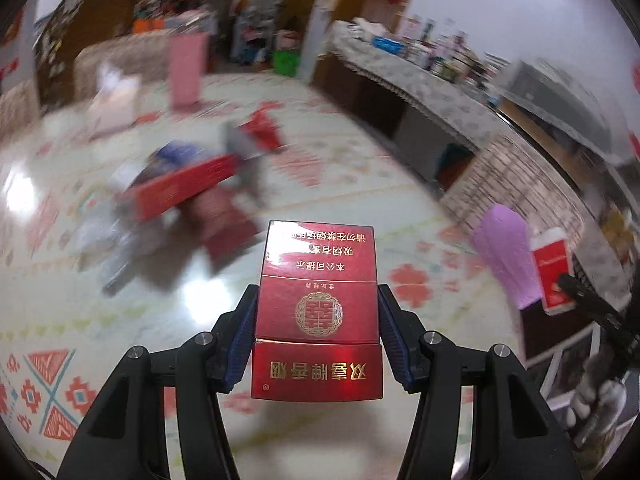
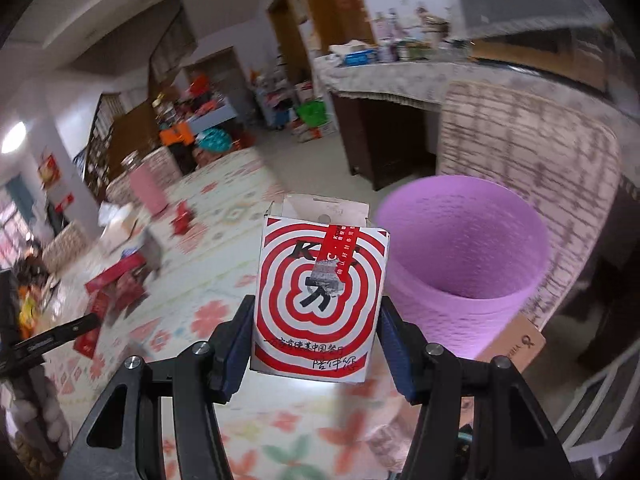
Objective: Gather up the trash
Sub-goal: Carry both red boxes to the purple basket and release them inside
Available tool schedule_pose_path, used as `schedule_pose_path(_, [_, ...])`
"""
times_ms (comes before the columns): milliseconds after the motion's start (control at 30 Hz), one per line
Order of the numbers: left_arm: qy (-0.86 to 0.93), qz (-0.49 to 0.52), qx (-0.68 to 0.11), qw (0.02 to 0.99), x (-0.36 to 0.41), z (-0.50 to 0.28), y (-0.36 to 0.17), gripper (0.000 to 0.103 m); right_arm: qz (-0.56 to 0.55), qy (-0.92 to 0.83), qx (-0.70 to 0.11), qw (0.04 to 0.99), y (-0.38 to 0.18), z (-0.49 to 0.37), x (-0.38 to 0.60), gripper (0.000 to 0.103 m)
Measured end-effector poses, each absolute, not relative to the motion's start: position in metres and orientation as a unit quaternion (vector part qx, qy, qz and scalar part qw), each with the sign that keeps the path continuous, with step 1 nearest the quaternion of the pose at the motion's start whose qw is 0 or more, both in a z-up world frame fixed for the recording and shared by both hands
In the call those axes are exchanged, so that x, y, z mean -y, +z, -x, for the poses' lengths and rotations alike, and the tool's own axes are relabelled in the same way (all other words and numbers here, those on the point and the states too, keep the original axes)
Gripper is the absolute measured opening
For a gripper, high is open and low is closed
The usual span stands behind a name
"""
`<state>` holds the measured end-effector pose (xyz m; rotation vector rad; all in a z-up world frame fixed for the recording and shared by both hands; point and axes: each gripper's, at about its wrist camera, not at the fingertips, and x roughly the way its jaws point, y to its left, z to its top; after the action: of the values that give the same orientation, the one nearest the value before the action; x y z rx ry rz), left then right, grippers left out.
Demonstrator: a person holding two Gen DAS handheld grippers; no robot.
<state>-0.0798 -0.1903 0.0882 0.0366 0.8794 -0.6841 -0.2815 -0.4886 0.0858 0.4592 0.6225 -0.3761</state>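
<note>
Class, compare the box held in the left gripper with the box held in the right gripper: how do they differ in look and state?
The dark red box is plain red with gold lettering; the red-and-white box bears red rings on white. The dark red box looks shut; the red-and-white box's top flaps stand open. Both are small cartons clamped between gripper pads.

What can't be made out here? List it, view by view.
- Left wrist view: the litter pile on the floor is motion-blurred; items can't be told apart.
- Left wrist view: the purple bin shows no opening.
- Right wrist view: the bin's bottom is hidden by its own wall.
</note>
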Motion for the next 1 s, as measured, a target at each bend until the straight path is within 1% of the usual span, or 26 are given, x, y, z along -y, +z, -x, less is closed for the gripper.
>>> schedule_pose_path(133, [-0.370, -0.051, -0.409, 0.833, 0.256, 0.101, 0.108, 0.056, -0.244, -0.201, -0.292, 0.903, 0.077, 0.305, 0.528, 0.063])
schedule_pose_path(300, [-0.428, -0.071, -0.418, 0.798, 0.344, 0.112, 0.118, 0.056, -0.264, -0.229, -0.286, 0.892, 0.071, 0.327, 0.577, 0.063])
schedule_pose_path(467, [-0.467, -0.106, -0.407, 0.778, 0.430, 0.129, 0.124, 0.056, -0.269, -0.246, -0.278, 0.889, 0.070, 0.338, 0.613, 0.063])
schedule_pose_path(700, [-0.501, -0.145, -0.411, 0.747, 0.515, 0.142, 0.120, 0.056, -0.270, -0.253, -0.270, 0.889, 0.068, 0.329, 0.642, 0.064])
schedule_pose_path(767, [-0.507, -0.158, -0.406, 0.743, 0.535, 0.144, 0.118, 0.056, -0.268, -0.252, -0.267, 0.891, 0.068, 0.321, 0.650, 0.066])
schedule_pose_path(800, [-0.509, -0.161, -0.408, 0.741, 0.543, 0.143, 0.117, 0.059, -0.265, -0.253, -0.271, 0.890, 0.067, 0.315, 0.655, 0.069])
schedule_pose_path(833, [-0.508, -0.161, -0.412, 0.739, 0.546, 0.142, 0.116, 0.065, -0.266, -0.256, -0.274, 0.888, 0.065, 0.312, 0.659, 0.069])
schedule_pose_path(967, [-0.503, -0.144, -0.416, 0.744, 0.538, 0.140, 0.115, 0.076, -0.284, -0.252, -0.267, 0.886, 0.067, 0.311, 0.665, 0.070])
schedule_pose_path(1000, [-0.497, -0.144, -0.414, 0.749, 0.531, 0.140, 0.115, 0.080, -0.282, -0.253, -0.264, 0.887, 0.067, 0.312, 0.665, 0.073])
